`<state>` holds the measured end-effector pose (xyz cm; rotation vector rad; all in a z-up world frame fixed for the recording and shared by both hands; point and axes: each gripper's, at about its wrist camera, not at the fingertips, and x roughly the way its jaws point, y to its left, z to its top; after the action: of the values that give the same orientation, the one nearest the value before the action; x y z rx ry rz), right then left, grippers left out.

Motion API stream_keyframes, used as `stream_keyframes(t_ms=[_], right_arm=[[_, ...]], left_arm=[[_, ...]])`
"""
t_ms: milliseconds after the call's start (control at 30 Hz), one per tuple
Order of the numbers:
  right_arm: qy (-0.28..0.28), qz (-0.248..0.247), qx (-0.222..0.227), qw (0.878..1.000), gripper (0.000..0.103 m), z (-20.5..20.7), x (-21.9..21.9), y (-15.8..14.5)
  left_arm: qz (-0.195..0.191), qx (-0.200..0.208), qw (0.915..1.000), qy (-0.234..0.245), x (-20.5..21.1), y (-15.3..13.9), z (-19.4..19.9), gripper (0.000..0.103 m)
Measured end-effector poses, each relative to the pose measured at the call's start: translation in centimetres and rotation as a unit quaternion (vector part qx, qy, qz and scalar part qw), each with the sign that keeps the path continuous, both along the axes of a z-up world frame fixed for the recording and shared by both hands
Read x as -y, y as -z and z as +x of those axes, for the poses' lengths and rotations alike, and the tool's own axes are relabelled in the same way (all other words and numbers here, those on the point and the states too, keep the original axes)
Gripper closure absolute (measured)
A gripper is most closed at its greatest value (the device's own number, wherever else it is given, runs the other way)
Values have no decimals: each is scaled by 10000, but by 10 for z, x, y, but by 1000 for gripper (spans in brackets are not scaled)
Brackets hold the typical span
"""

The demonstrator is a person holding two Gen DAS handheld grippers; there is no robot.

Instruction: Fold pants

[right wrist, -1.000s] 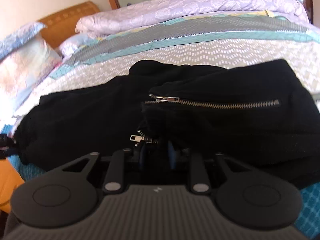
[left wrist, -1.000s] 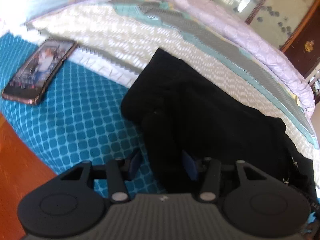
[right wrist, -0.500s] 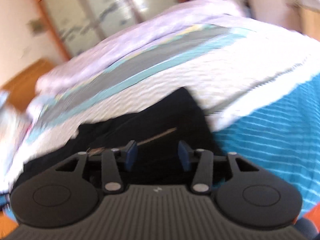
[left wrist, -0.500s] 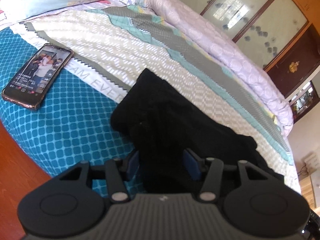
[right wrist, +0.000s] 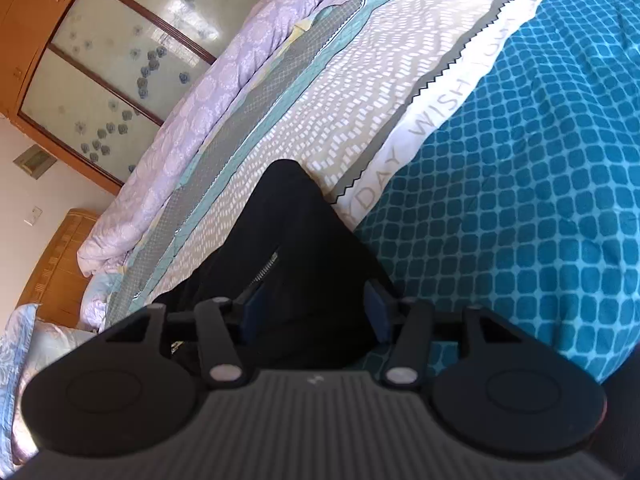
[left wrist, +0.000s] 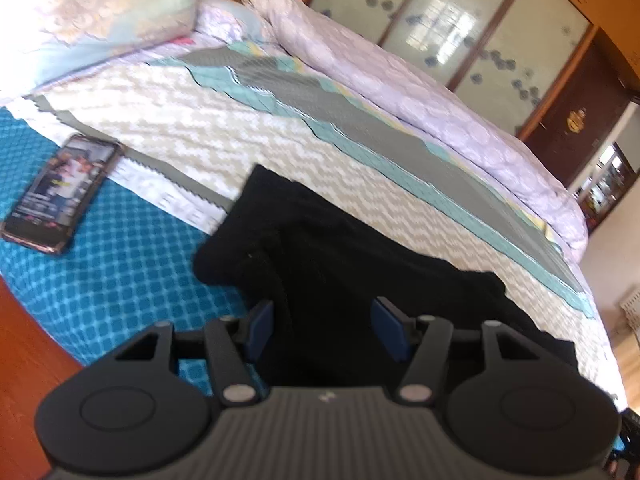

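Black pants [left wrist: 344, 264] lie in a folded heap on the bed, near its blue-patterned front edge. My left gripper [left wrist: 326, 330] is open, its blue pads on either side of the near end of the cloth, not pinching it. In the right wrist view the pants [right wrist: 296, 240] show a silver zipper [right wrist: 266, 270]. My right gripper [right wrist: 314, 312] is open above the near part of the pants, holding nothing.
A smartphone [left wrist: 60, 194] lies on the blue part of the bedspread [left wrist: 132, 264] at the left. A rolled lilac quilt [left wrist: 420, 92] runs along the far side of the bed. Pillows [left wrist: 100, 20] at the head. Wardrobe doors [left wrist: 460, 28] behind. Wooden floor [left wrist: 20, 360] at lower left.
My right gripper has opened, let go of the pants and swung round toward the foot of the bed. My left gripper has opened wider and tilted up.
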<state>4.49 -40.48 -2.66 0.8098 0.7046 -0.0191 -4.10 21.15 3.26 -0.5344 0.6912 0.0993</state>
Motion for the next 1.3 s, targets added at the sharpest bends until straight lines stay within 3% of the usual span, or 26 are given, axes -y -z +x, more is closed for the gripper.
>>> stream_keyframes(t_ms=[167, 367, 567, 833, 967, 1300], right_arm=[[32, 94, 0, 10000, 46, 1, 5, 3], [40, 95, -16, 9999, 46, 2, 4, 5], [42, 70, -42, 10000, 46, 2, 3, 6], [9, 83, -67, 9999, 46, 3, -6, 6], [-2, 85, -70, 9999, 46, 3, -10, 7], [36, 145, -56, 9999, 46, 2, -12, 7]], left_arm=[[8, 300, 9990, -333, -12, -9, -8, 48], [-124, 637, 9979, 65, -2, -13, -6, 48], [-282, 263, 9983, 439, 15, 9, 6, 48], [-402, -563, 9971, 322, 13, 45, 17, 50], [-491, -575, 9967, 292, 10, 47, 16, 50], [-304, -657, 9968, 348, 13, 49, 19, 50]])
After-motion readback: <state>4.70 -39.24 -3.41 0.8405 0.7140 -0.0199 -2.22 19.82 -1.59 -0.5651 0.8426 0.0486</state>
